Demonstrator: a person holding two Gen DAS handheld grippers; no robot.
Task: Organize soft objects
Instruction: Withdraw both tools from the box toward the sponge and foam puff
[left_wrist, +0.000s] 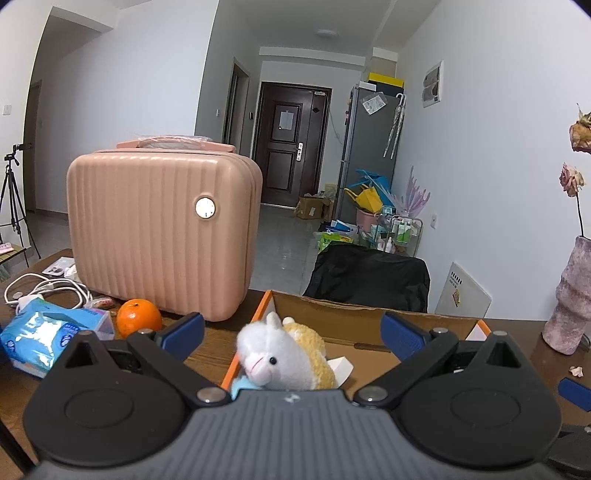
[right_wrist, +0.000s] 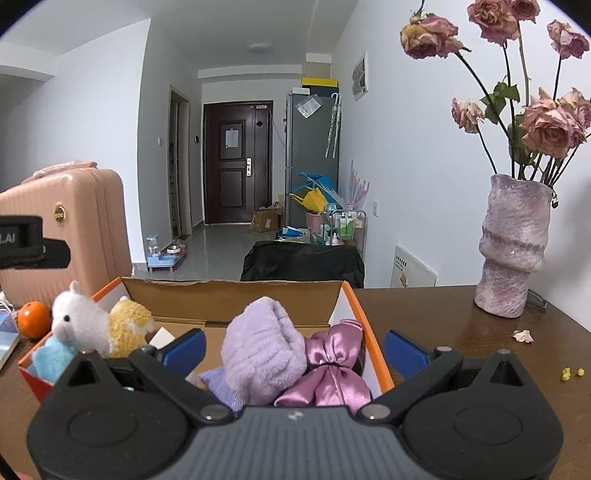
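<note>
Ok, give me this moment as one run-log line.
left gripper: open, empty | right gripper: open, empty | orange-edged cardboard box: holds white alpaca plush, lilac fuzzy cloth, pink satin pouch

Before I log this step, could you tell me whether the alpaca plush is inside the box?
Inside: the alpaca plush sits within the box walls.

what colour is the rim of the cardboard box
Orange. The box rim shows best in the right wrist view, running along its right edge beside the plush toys.

Ribbed pink suitcase (left_wrist: 162, 229), lilac towel (right_wrist: 262, 347), orange-edged box (right_wrist: 236, 299)
</note>
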